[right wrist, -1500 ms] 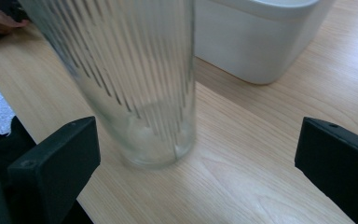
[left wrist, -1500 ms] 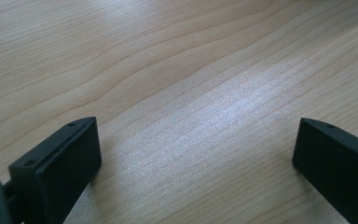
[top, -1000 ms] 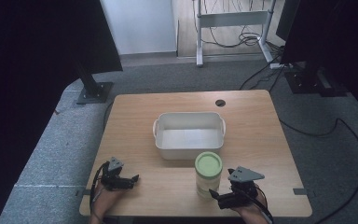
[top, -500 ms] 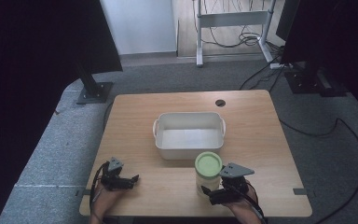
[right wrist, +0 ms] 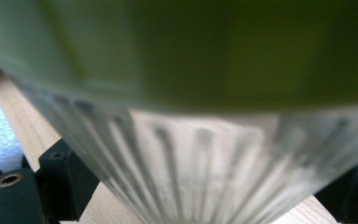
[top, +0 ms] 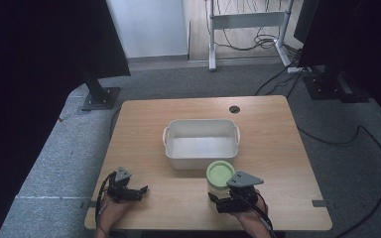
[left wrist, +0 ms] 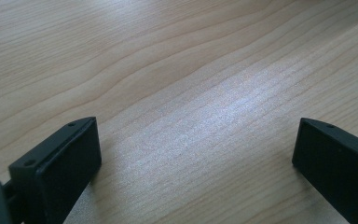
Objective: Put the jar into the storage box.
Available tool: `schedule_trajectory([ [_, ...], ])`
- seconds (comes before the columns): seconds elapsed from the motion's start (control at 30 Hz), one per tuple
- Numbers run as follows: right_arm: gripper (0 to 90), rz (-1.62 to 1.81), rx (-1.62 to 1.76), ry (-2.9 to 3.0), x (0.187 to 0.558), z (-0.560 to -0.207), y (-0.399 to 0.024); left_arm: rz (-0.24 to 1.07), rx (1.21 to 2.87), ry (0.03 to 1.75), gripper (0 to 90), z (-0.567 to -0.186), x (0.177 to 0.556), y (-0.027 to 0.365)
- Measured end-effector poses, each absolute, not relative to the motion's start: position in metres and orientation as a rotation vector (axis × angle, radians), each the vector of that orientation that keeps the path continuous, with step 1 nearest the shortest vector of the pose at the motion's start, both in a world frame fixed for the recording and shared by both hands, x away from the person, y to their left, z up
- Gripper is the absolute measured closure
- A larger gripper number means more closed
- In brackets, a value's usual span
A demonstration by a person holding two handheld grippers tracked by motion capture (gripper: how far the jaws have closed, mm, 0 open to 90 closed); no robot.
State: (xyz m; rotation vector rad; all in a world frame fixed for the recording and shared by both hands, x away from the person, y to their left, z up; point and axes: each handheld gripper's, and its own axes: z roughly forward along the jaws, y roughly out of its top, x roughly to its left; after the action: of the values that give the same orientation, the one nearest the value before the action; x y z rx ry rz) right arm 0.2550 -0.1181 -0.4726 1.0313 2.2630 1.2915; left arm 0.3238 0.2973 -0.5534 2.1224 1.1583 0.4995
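Right hand-held gripper at a green-lidded jar near the front edge of the desk.

The right gripper view shows the jar's ribbed clear wall between the jaws, one at each side; whether they press it I cannot tell. The left hand-held gripper rests wide open over bare wood grain. Behind the jar stands a white rectangular plastic tub.

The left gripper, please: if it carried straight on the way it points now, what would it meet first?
Probably nothing: the left gripper points right along the bare table, with open fingers. The jar lies farther along, possibly just off that line; depth is unclear.
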Motion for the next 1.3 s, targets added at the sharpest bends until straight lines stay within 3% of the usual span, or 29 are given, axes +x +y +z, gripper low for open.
schedule_trajectory([
  [1.3, 10.7, 1.238, 1.039, 2.215, 0.269, -0.441, -0.109, 0.499, 2.122, 1.159, 0.8, -0.553, 0.324, 0.297],
])
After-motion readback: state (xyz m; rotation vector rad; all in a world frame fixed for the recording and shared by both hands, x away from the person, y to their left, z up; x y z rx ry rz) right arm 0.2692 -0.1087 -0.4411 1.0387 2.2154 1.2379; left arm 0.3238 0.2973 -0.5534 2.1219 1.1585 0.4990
